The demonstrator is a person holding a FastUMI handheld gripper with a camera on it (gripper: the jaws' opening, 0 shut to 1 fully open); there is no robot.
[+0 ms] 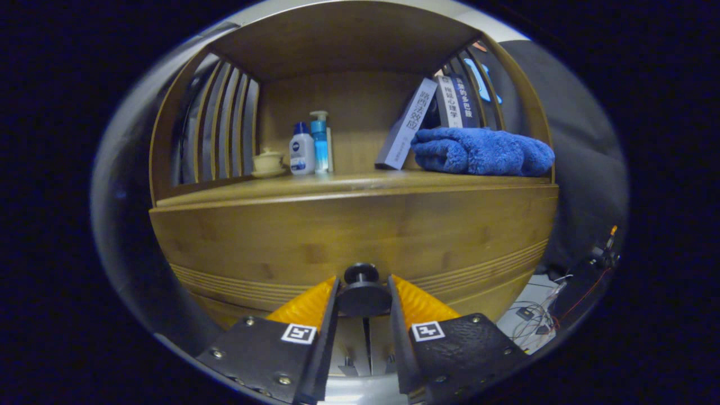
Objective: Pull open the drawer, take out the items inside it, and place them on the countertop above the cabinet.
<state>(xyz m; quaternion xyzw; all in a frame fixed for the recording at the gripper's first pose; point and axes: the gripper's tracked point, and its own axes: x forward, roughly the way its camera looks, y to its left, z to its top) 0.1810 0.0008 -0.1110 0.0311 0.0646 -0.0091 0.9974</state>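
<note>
Gripper view: the gripper (363, 295) has both fingers pressed on the round knob (363, 292) of the wooden drawer (349, 236). On the countertop (337, 183) above sit a cup (268, 162), two bottles (309, 147), leaning books (433, 115) and a blue towel (481, 151).

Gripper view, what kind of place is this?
Probably a mock home corner: a wooden cabinet with leaning books, lotion bottles and a blue towel. The gripper flanks its drawer knob.
</note>
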